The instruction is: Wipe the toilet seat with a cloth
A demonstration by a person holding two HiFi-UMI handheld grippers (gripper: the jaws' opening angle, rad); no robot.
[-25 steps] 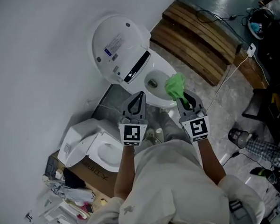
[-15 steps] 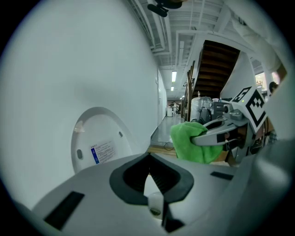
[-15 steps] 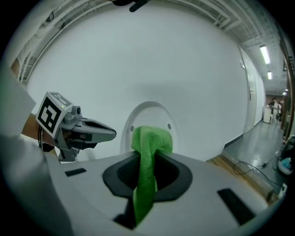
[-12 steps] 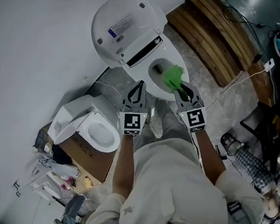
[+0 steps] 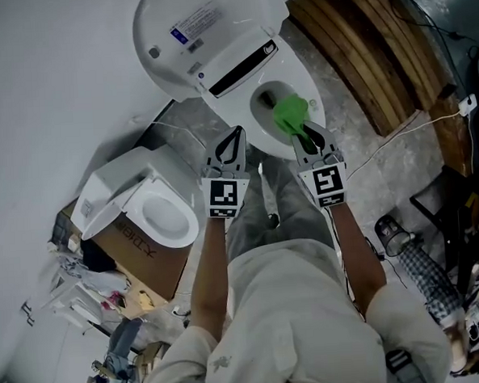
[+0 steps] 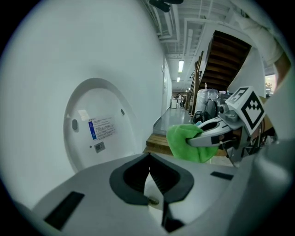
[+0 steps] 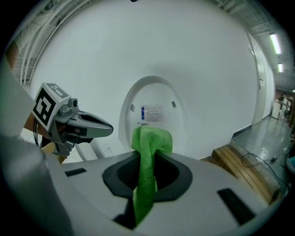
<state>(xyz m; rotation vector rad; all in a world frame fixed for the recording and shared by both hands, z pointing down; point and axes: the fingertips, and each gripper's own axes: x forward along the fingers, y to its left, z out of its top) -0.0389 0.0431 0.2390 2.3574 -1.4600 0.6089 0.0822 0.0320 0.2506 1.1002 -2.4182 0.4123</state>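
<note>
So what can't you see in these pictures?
- Head view: whether the green cloth touches the toilet seat; the cloth and right claw cover that spot.
- Every view: the lid label, print too small to read.
- Both gripper views: the toilet bowl, hidden behind the gripper bodies.

The cloth [image 7: 148,138] is fuzzy green fabric, matt and soft-looking. The lid [image 5: 159,38] is smooth white plastic with a slight gloss, the steps [image 5: 373,53] beside it are slatted brown wood, and the box [image 5: 159,268] is plain matt cardboard.
</note>
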